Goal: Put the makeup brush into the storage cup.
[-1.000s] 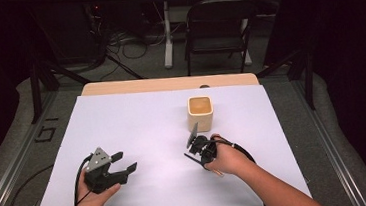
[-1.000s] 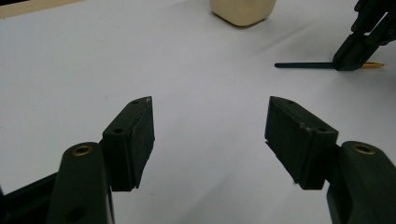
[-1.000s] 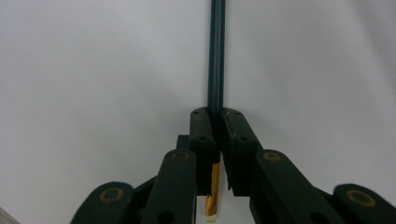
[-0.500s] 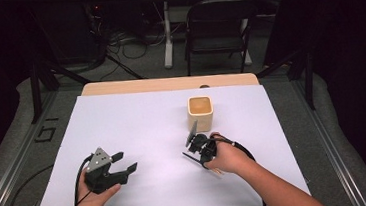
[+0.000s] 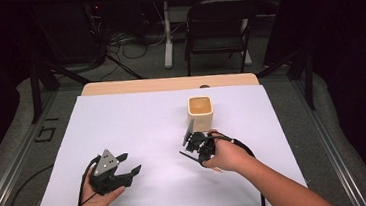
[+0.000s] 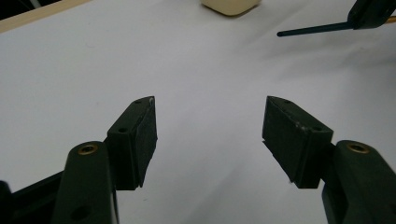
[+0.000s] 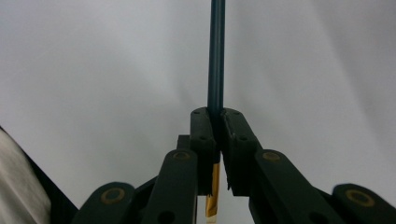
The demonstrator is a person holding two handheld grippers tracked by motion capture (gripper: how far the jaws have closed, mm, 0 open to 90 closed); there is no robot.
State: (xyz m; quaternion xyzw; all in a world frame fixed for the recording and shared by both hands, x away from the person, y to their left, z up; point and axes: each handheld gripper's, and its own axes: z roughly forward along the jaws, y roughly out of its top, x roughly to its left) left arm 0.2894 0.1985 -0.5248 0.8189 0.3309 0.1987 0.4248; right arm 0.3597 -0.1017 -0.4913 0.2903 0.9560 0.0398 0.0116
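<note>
A thin dark pencil (image 7: 216, 56) with a gold band near its back end is pinched between the clenched jaws of the right tool (image 7: 218, 114), its shaft sticking out forward above the white tabletop (image 5: 142, 121). Just beyond that hand stands a cream cup (image 5: 201, 112). Well apart, at the near left, the left tool (image 6: 210, 135) hovers released, nothing between its jaws

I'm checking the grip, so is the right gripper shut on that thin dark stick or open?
Shut. The right gripper's fingers pinch the thin dark stick, which juts out beyond them above the white table.
</note>
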